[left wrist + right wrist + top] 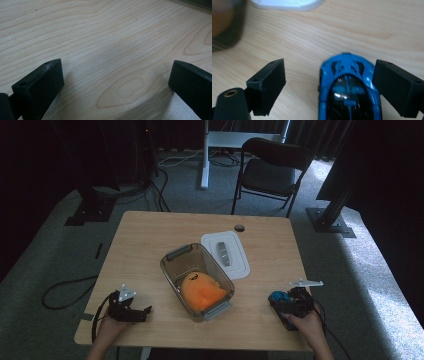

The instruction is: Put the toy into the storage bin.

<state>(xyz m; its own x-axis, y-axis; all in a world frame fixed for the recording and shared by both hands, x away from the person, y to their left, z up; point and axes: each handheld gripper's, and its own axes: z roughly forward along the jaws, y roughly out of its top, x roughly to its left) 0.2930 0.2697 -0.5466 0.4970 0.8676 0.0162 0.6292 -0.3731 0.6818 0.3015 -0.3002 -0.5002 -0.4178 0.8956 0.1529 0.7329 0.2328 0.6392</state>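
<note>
1. Currently, the blue toy car (pixel 349 87) lies on the wooden table (pixel 150 235), to the right of the clear bin (pixel 172 265) and near the table's front edge; in the high view the blue toy car (pixel 278 297) shows just ahead of the person's right hand (pixel 305 320).
2. The right gripper (pixel 328 82) has its jaws spread apart around the car: the right jaw sits just beside the car's flank, while the left jaw stands off from it with bare wood between. Contact at the right jaw cannot be confirmed.
3. The clear bin stands at the table's centre, lid off, with an orange plush toy (pixel 200 291) inside it.
4. The white lid (pixel 240 260) lies flat on the table, touching or just beside the bin's far right side.
5. The left gripper (pixel 116 82) is to the left of the bin, near the front edge, jaws wide apart over bare wood and holding nothing.
6. A black chair (pixel 270 170) stands on the carpet beyond the table's far edge.
</note>
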